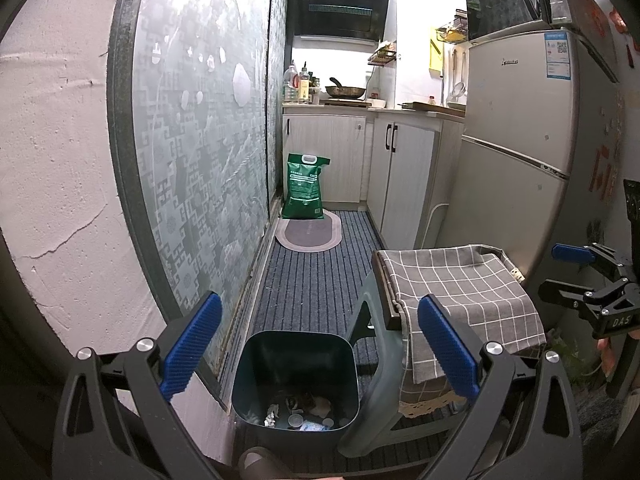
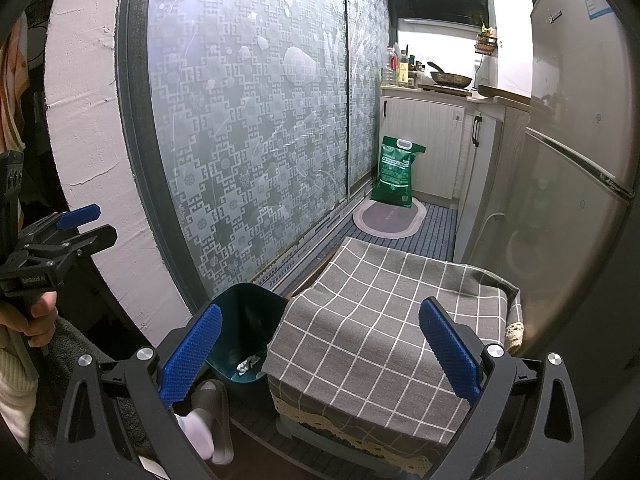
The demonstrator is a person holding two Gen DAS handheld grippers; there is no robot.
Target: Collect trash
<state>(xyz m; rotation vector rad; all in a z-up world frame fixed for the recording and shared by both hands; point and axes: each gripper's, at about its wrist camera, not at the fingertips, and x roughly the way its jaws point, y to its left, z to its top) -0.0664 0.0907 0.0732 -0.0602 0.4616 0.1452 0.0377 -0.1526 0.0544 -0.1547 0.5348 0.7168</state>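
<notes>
The left gripper point(image 1: 320, 344) hangs with its blue fingers spread wide and empty above the dark bin point(image 1: 296, 380), which stands on the striped carpet point(image 1: 316, 280) just beside the patterned glass door point(image 1: 200, 140). Crumpled paper and other trash point(image 1: 298, 412) lie at the bin's bottom. The right gripper point(image 2: 320, 348) is also spread and holds nothing, over a stool covered by a grey checked cloth point(image 2: 380, 320) touching the bin's side. A green bag point(image 1: 303, 187) stands far off by the cabinets
</notes>
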